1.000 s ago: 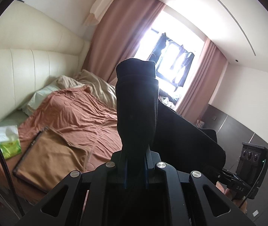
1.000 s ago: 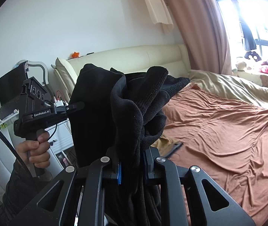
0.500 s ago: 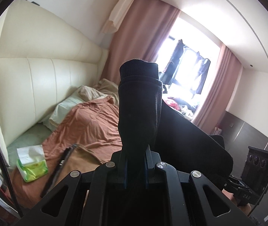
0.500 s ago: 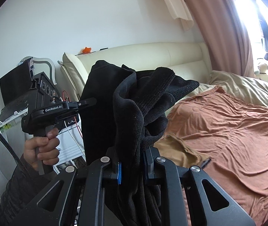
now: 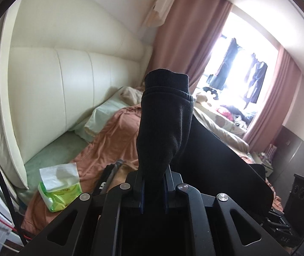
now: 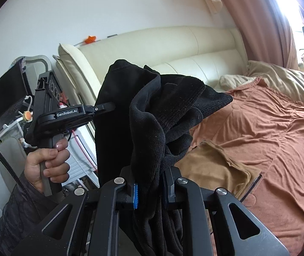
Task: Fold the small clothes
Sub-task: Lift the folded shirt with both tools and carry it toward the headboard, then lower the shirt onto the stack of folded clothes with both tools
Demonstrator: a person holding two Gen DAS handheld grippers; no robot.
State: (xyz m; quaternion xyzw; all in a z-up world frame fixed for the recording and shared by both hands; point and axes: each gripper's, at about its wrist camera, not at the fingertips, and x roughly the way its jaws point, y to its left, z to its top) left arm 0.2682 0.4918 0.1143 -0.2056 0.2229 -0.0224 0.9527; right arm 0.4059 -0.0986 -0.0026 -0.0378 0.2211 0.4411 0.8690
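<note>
Left tool (image 5: pixel 153 194): matte black frame with triangular cut-outs, four round silver screws across the front and blue pads on the inner faces of the fingers. Right tool (image 6: pixel 149 188): same black frame and silver screws, with a blue pad (image 6: pixel 135 196) visible on one finger. Seen from the right wrist camera, the left tool's body (image 6: pixel 66 117) is black with white "GenRobot.AI" lettering above a grey grip; the hand (image 6: pixel 45 164) emerges from a dark patterned sleeve (image 6: pixel 17 209), with a black cable (image 6: pixel 4 160) alongside.

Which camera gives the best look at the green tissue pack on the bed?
The left wrist view: the green tissue pack sits unobstructed at lower left, a white tissue sticking out. The right wrist view doesn't show it.
</note>
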